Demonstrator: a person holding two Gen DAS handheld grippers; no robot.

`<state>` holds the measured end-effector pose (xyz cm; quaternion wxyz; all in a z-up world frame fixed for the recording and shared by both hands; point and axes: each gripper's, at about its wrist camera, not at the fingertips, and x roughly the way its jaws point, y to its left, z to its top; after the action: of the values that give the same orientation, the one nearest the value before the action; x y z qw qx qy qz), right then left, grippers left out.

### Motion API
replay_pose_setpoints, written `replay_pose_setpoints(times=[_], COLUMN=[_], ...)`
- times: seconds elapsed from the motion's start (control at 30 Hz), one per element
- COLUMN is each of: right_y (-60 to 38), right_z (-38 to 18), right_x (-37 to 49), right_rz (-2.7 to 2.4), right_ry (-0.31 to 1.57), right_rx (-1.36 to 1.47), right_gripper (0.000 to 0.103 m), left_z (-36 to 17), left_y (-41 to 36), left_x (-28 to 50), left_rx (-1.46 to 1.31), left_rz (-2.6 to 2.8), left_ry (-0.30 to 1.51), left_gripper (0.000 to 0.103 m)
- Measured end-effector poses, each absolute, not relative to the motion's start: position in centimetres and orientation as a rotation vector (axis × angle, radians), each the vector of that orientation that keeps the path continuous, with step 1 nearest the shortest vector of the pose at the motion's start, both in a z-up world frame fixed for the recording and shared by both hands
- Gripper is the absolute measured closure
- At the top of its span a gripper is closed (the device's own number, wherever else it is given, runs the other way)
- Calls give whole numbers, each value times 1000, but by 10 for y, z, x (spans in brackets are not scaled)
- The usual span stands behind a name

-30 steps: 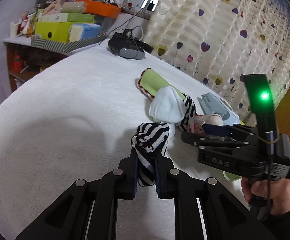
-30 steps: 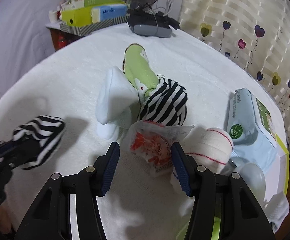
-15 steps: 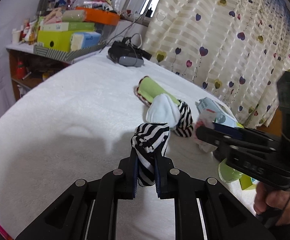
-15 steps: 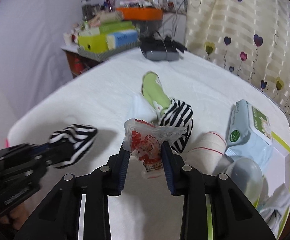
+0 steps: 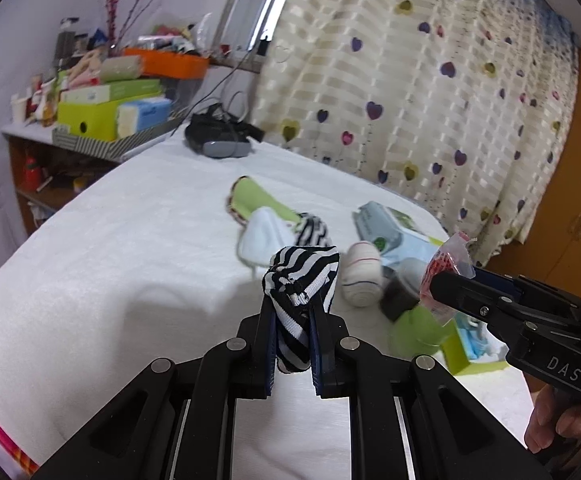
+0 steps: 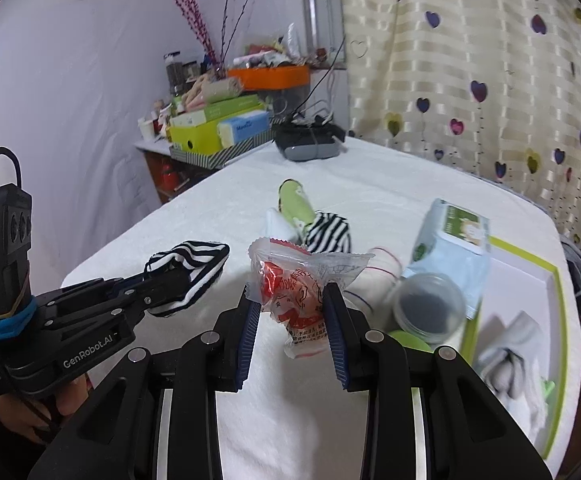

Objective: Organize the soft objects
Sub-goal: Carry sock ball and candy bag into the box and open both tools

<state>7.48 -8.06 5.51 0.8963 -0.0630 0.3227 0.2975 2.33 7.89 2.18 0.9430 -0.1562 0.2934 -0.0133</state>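
While the left hand-held gripper (image 5: 293,336) is closed tight on a black-and-white striped sock (image 5: 302,280), the lower end of that sock is hidden between the blue pads. The right hand-held gripper (image 6: 292,312) has just been closing, and its pads now press a clear snack packet with red print (image 6: 302,284) from both sides, at a middle width. Both things hang in the air above the bed (image 5: 130,248), which has a white cover.

On the bed lie a green sock (image 6: 295,200), a white sock (image 6: 278,226) and a second striped sock (image 6: 330,234), all touching in one small pile. Just beside them lies a rolled white sock with red lines (image 5: 360,272); in the right wrist view the packet hides most of it. A pack of wet wipes (image 6: 450,248) leans on the edge of a white tray with a green rim (image 6: 530,264). Inside this tray some pale cloth things (image 6: 510,356) are blurred, and I cannot tell what they are. A round jar with a dark inside (image 6: 428,308) stands near the tray; its base is cut off by the gripper. Of each person's hand only the fingers under the handles show.
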Motion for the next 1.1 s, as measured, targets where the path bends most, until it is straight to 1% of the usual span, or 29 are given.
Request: replay_pose_setpoints(times=[0.4,0.8,1.1], right_y=[-121,-166,-218], right_z=[68,63,60], right_x=[46,40,45], right_rz=[586,527,427], right_ry=[611,602,602], right_rx=[-81,-19,49], right_gripper=[69,69,69], left_z=[44,47,46], left_y=[39,-7,-42], left_x=[9,14,23], left_rx=[-262,-212,-180], left_rz=[-96,-171,-232], left_ry=[562,585,605], left_gripper=[90,90,90])
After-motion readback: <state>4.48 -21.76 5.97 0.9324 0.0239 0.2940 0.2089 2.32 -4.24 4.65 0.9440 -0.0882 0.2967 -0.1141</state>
